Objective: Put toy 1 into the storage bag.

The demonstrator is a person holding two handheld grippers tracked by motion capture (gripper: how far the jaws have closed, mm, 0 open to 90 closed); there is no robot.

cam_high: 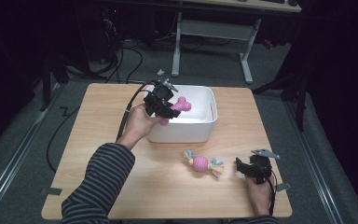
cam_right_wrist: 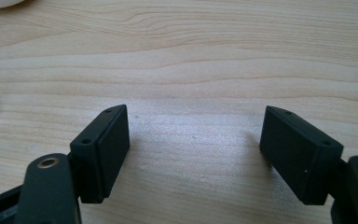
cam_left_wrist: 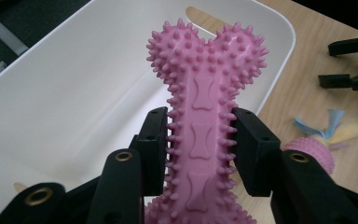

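Note:
A pink spiky rubber bone [cam_left_wrist: 203, 107] is clamped by its shaft between the pads of my left gripper [cam_left_wrist: 200, 140]. In the high view that left gripper [cam_high: 168, 108] hovers over the near left rim of the white bin [cam_high: 205, 122], with the bone [cam_high: 181, 107] reaching over the bin's inside. My right gripper [cam_high: 240, 166] rests low near the table's front right corner, and in its own view the right gripper [cam_right_wrist: 193, 144] stands open over bare wood. A pink ball toy with blue and yellow cloth tails [cam_high: 203, 163] lies on the table just left of it.
The white bin's floor [cam_left_wrist: 74, 121] holds nothing where I can see it. The light wooden table [cam_high: 102, 158] has free surface at the left and front. Behind the table stand a desk frame [cam_high: 177, 42] and cables on a grey floor.

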